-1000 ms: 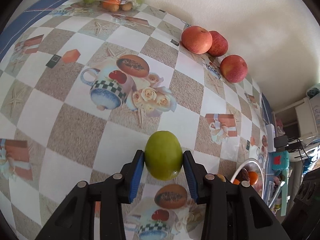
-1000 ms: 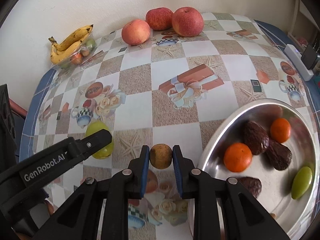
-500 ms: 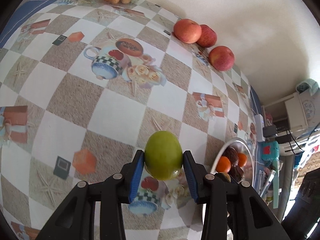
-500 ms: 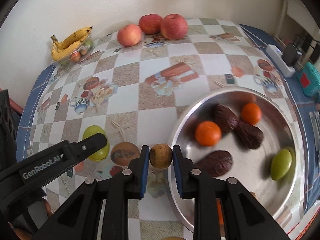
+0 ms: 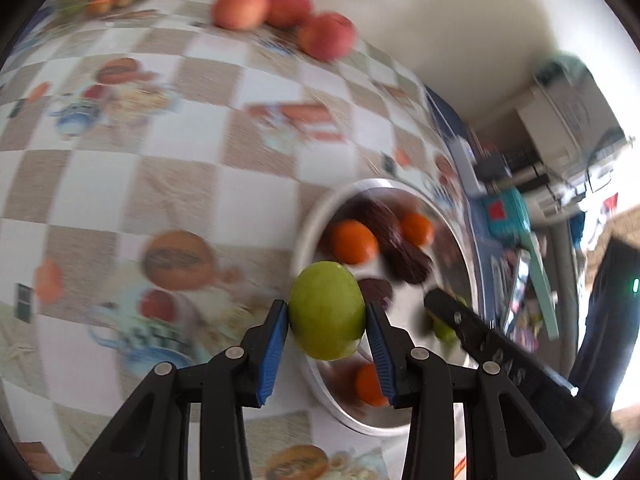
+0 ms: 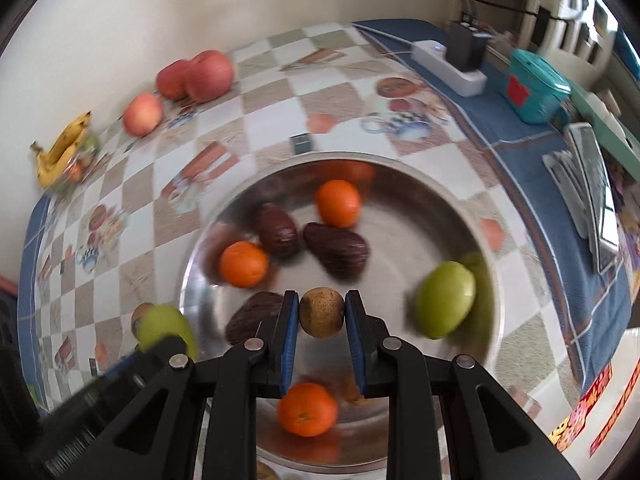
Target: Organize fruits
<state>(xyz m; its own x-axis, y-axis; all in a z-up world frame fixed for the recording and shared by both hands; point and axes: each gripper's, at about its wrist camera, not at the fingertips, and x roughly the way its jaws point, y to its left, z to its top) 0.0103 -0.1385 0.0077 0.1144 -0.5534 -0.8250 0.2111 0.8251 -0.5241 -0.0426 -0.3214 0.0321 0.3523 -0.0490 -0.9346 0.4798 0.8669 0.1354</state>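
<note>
Left gripper [image 5: 327,330]: jaws closed on the green fruit [image 5: 327,310], blue pads pressing its two sides.
Right gripper [image 6: 322,322]: jaws closed on the brown fruit [image 6: 322,312], which fills the narrow gap between the pads.
Key relation: the brown fruit hangs over the inside of the bowl [image 6: 404,164], near its front part; the green fruit sits at the bowl's left edge [image 5: 308,216], only partly over it. The right gripper is judged the nearer to a drop; the left needs to go further right and forward to clear the rim.
Green fruit: smooth, yellow-green, roundish, slightly taller than wide, long axis upright between the pads.
Brown fruit: small, round, dull tan with a rough speckled skin.
Bowl: wide, shallow, shiny metal, on the checked cloth [image 5: 120,184]. It holds three oranges [image 6: 338,203], three dark brown fruits [image 6: 335,253] and another green fruit [image 6: 445,299] at its right wall.
Free floor: judged to lie in the right middle of the bowl, between the dark fruits and the lone green one.
Elsewhere: three apples [image 6: 208,75] and bananas [image 6: 64,148] lie by the wall, well apart from the bowl.
Blur: both views are smeared, so fine detail on the cloth is unreadable.
</note>
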